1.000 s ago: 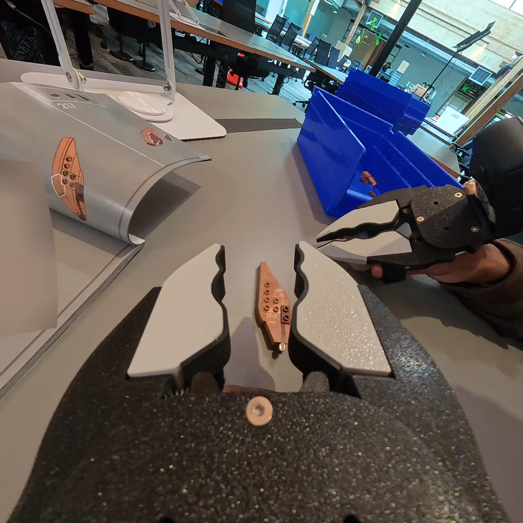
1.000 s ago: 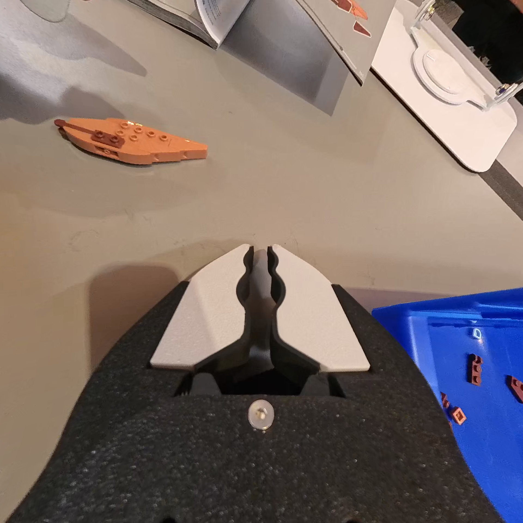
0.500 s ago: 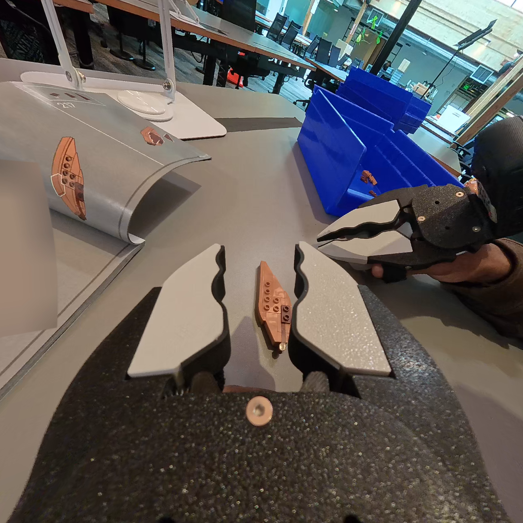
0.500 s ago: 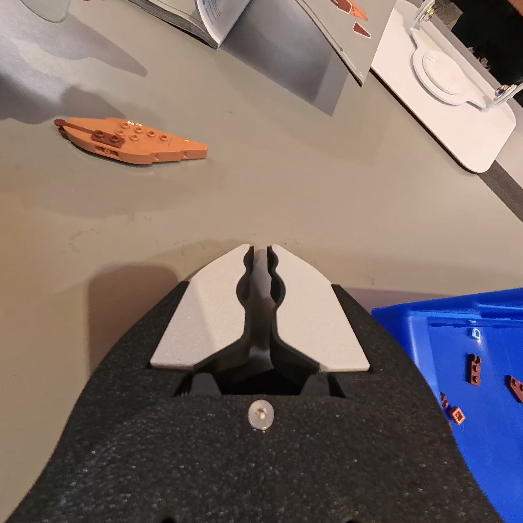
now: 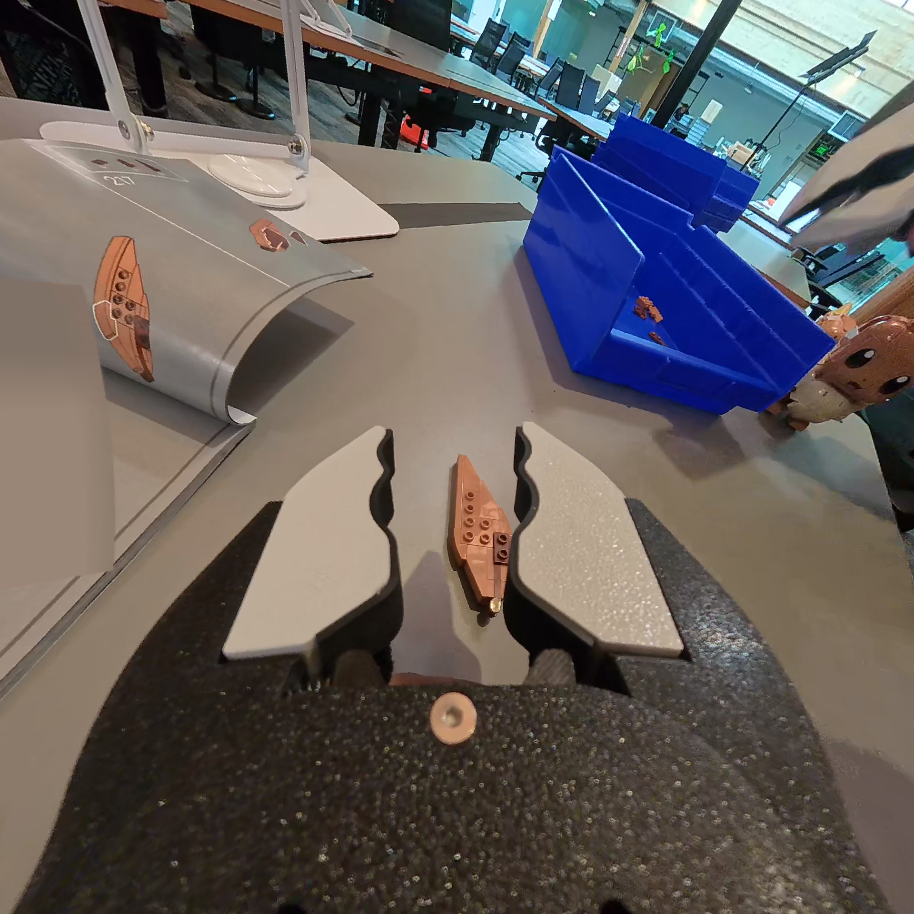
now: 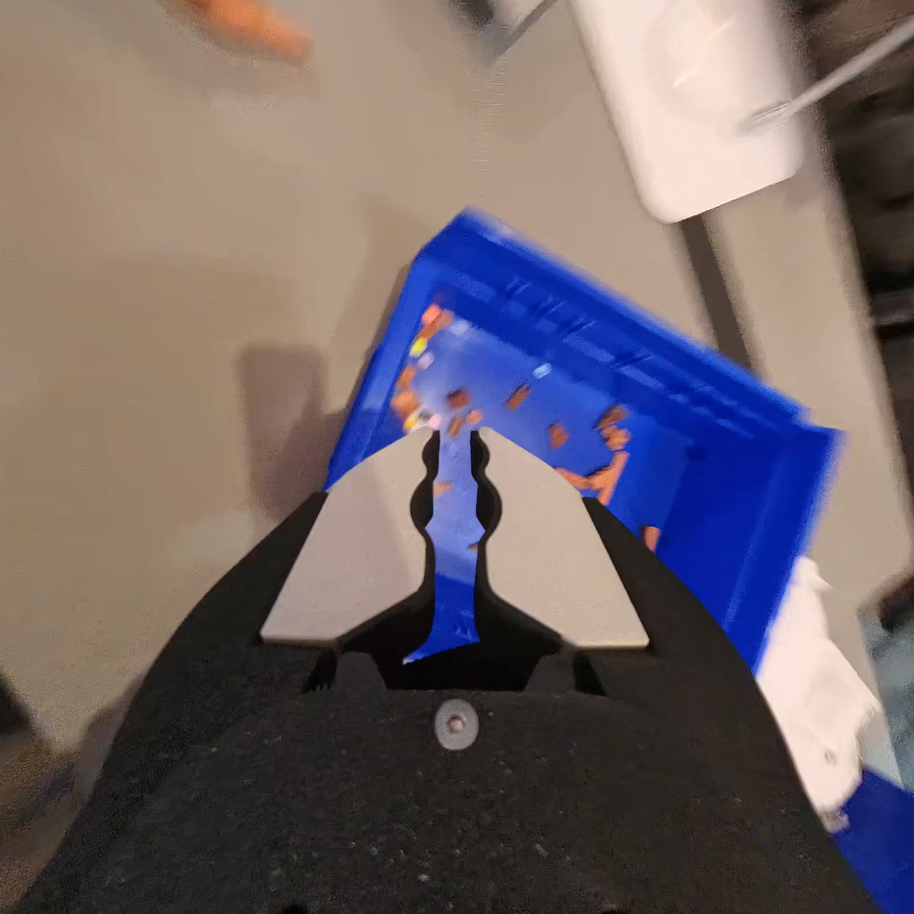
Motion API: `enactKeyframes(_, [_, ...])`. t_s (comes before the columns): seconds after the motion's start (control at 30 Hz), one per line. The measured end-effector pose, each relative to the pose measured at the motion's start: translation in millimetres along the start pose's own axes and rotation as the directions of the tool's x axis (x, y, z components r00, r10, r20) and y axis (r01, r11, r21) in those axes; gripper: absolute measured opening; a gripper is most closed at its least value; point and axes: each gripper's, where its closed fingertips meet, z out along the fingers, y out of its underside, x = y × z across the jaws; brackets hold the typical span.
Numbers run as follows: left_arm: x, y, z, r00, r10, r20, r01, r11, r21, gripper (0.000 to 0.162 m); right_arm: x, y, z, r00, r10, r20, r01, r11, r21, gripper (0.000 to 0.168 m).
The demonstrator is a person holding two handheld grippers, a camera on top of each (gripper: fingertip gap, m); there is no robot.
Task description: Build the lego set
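The left gripper (image 5: 452, 462) rests low over the grey table (image 5: 445, 316) with its two fingers spread wide, holding nothing. Between them lies the brown lego boat piece (image 5: 479, 531), flat on the table, its pointed end aimed away from the gripper and its studded rear half just beside the right-hand finger (image 5: 583, 544); whether it touches that finger cannot be told. The left-hand finger (image 5: 326, 544) stands well apart from it. Beyond the left-hand finger, an open instruction booklet (image 5: 163, 277) lies with one page curled up, and past that sits a white lamp base (image 5: 316, 203). Beyond the right-hand finger stands a blue bin (image 5: 593, 257) holding a few small brown pieces (image 5: 648, 309), with a brown built lego figure (image 5: 860, 371) just beside its far end. The right gripper (image 6: 457, 430) appears in a heavily blurred picture, above that blue bin (image 6: 667, 390). Its fingers stand slightly parted, a narrow gap between the tips, with nothing gripped. Scattered loose pieces (image 6: 519, 395), mostly orange-brown, lie in the bin ahead of the fingertips.
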Motion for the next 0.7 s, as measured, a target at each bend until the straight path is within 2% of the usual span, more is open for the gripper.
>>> enactKeyframes(0.07, [-0.1,-0.1,0.0,1.000,0.000,0.002,0.000,1.000,0.000,0.047,-17.6,28.6,24.9,0.974,-0.061,0.216,0.086,0.990,-0.109,0.013])
enactKeyframes(0.13, [-0.1,-0.4,-0.3,1.000,0.002,0.004,-0.002,1.000,0.003,0.047,-31.5,55.9,48.5,0.937,-0.133,0.323,0.214,0.950,-0.229,0.017])
enactKeyframes(0.23, [-0.5,-0.1,-0.2,1.000,0.004,0.008,-0.004,1.000,0.001,0.047,-32.0,75.2,73.2,0.911,-0.210,0.355,0.321,0.901,-0.291,0.027])
enactKeyframes(0.43, [-1.6,0.1,0.0,1.000,-0.009,0.005,0.009,1.000,-0.001,0.047,-28.8,77.4,90.0,0.919,-0.183,0.348,0.292,0.910,-0.293,0.027])
enactKeyframes(0.7, [-1.4,-0.1,-0.3,1.000,-0.010,0.004,0.010,1.000,0.001,0.047,-32.7,90.4,103.8,0.922,-0.141,0.361,0.289,0.871,-0.398,0.022])
